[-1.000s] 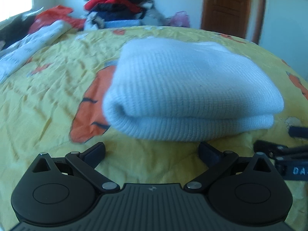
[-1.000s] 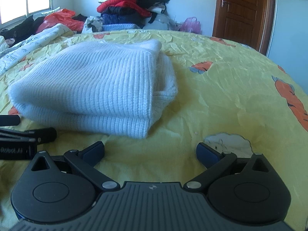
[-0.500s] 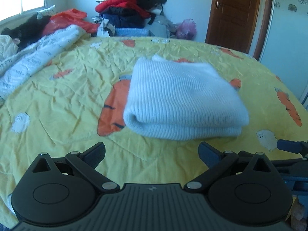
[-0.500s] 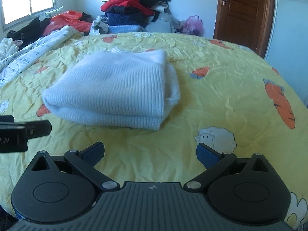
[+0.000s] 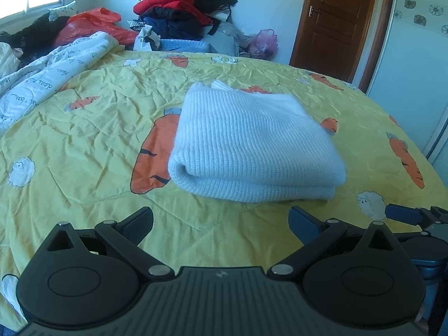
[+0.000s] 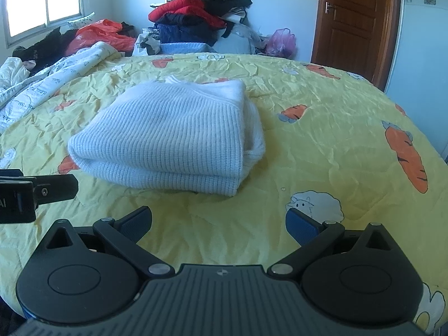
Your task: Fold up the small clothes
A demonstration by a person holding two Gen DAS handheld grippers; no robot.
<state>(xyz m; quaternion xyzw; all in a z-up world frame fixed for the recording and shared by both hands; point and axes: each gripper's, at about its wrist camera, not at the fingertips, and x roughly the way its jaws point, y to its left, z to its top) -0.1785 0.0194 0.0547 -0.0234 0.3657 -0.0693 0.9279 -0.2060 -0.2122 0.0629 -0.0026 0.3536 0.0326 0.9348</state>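
Sweater: white knit sweater (image 5: 253, 142) lies folded on the yellow bedspread (image 5: 84, 140), ahead of both my grippers, touching neither.
Left gripper (image 5: 221, 221): fingers spread, empty.
Right gripper (image 6: 218, 219): fingers spread, empty, beside the left one.
Surroundings: clothes pile (image 6: 201, 14) and brown door (image 6: 352, 19) beyond the bed; white quilt (image 5: 47, 75) at left.
Path: nothing between grippers and sweater.
Unclear: sweater's far edge hidden.

Pale walls (image 6: 280, 5), brown door (image 6: 355, 19), perhaps daylit window (image 6: 42, 2).
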